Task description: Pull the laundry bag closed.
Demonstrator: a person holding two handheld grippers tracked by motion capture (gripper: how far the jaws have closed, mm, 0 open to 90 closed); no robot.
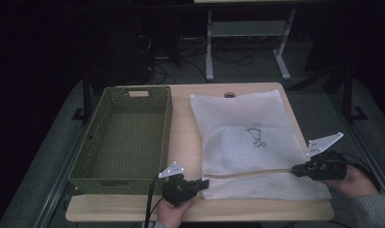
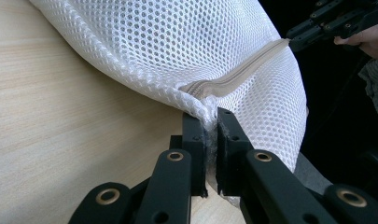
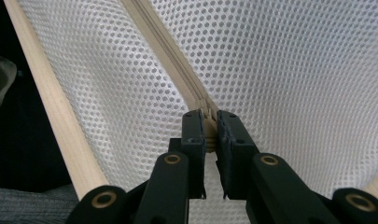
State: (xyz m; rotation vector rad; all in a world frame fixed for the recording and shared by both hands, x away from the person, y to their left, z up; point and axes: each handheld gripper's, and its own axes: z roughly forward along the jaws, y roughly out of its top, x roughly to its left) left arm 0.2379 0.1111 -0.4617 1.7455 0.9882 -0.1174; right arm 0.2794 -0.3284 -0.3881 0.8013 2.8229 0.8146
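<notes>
A white mesh bag point(image 1: 247, 137) lies flat on the wooden table point(image 1: 185, 133), with a small black drawing on it. A beige zipper point(image 1: 249, 174) runs across its near end. My left gripper point(image 1: 205, 183) is shut on the bag's near left corner, where the zipper ends; its jaws pinch bunched mesh point(image 2: 186, 51) at the tips point(image 2: 211, 122). My right gripper point(image 1: 295, 169) is shut on the zipper pull at the bag's right side. In the right gripper view the jaws point(image 3: 209, 122) clamp the pull at the end of the zipper point(image 3: 168, 60).
An empty green woven basket point(image 1: 167, 128) stands at the table's left, close to the bag. The table's front edge point(image 3: 51, 102) runs just beside the right gripper. Beyond the table are dark floor, cables and a white frame point(image 1: 209, 47).
</notes>
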